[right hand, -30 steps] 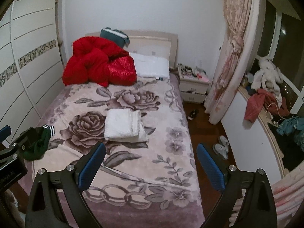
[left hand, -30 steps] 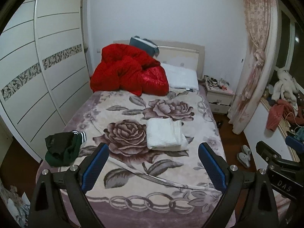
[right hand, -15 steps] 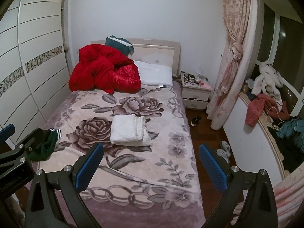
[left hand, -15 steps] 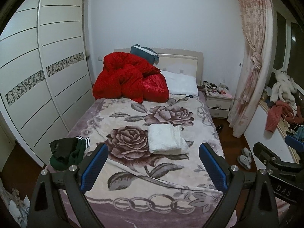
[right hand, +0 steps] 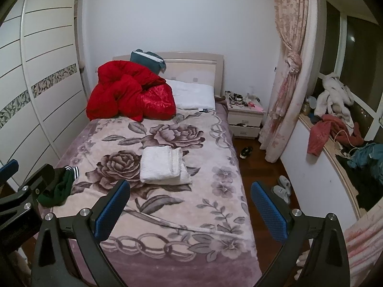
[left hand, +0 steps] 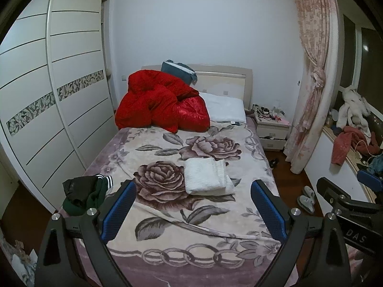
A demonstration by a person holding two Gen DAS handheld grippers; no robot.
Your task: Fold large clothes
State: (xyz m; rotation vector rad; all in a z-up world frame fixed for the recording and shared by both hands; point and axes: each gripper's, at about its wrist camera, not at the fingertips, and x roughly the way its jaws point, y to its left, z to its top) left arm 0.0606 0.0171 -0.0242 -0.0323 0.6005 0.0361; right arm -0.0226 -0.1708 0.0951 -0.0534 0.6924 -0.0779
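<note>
A white folded cloth (left hand: 207,177) lies flat in the middle of the bed (left hand: 167,236), on the flowery blanket. It looks neat, with its edges lined up, so that one seems done.

Near the left side of the bed, closer to the foot than the white cloth, sits a dark green and black garment (left hand: 82,195) with white stripes. It is all bunched up in a heap. I think this one is left to fold.

A big red quilt (left hand: 158,102) is piled up at the head of the bed, next to a white pillow (left hand: 225,107). It may need folding too, but I cannot be sure.

The left gripper (left hand: 194,211) hangs above the foot of the bed with its fingers wide apart and nothing between them. The right gripper (right hand: 190,211) is the same, spread wide and holding nothing.
</note>
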